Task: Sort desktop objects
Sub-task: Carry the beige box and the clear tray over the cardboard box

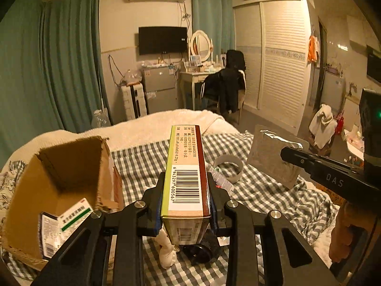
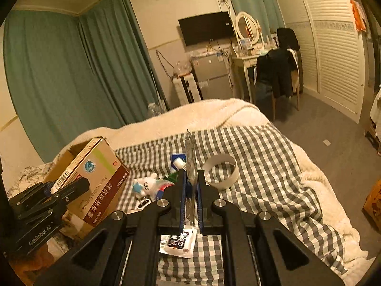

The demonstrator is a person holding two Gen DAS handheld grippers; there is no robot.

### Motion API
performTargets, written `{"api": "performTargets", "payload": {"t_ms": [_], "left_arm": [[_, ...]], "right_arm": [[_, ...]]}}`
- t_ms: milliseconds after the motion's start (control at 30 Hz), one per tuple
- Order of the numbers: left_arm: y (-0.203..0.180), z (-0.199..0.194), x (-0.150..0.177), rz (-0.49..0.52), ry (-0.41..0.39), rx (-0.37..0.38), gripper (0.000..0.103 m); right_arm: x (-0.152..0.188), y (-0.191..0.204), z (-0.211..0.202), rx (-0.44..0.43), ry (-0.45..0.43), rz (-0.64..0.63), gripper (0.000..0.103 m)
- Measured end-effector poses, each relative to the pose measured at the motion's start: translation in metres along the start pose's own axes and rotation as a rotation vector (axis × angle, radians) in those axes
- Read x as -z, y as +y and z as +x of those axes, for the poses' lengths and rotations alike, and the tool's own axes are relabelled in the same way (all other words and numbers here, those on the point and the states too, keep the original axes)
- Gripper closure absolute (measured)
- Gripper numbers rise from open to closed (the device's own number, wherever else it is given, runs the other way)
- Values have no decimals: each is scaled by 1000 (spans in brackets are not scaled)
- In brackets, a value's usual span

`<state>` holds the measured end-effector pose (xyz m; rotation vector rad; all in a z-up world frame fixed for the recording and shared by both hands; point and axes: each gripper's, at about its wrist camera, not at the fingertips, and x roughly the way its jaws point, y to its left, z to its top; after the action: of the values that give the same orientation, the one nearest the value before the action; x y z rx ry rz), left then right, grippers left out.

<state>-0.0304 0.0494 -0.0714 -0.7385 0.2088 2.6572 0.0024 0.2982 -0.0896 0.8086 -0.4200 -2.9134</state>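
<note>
Counting: one medicine box (image 1: 185,178) (clamped), one foil sachet (image 1: 273,157), one tape ring (image 2: 221,172).

You have a long medicine box (image 1: 185,174) running up the middle of the left wrist view, barcode face up, green and maroon edges, lifted clear of the checked cloth. In the right wrist view it sits tilted at the left, over the open cardboard box (image 2: 71,152). Your silver foil blister sheet (image 1: 273,157) hangs at the right of the left view; edge-on it stands upright at the centre of the right view. The cardboard box at lower left already holds two small packets (image 1: 64,224). A white tape ring (image 2: 221,171) lies flat on the cloth, right of centre.
</note>
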Motion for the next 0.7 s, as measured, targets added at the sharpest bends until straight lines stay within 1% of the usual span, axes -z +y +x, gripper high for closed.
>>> {"api": "performTargets", "payload": {"t_ms": [167, 333, 467, 700], "left_arm": [[9, -24, -6, 1, -41, -14, 73], [27, -46, -10, -6, -78, -39, 73], [40, -56, -12, -22, -99, -53, 73], [62, -75, -18, -51, -138, -80, 73]], "right_arm": [[-9, 11, -20, -9, -54, -11, 96], [-18, 33, -44, -18, -120, -40, 96], [-22, 47, -52, -31, -142, -50, 96], [-26, 81, -53, -40, -162, -91, 96]]}}
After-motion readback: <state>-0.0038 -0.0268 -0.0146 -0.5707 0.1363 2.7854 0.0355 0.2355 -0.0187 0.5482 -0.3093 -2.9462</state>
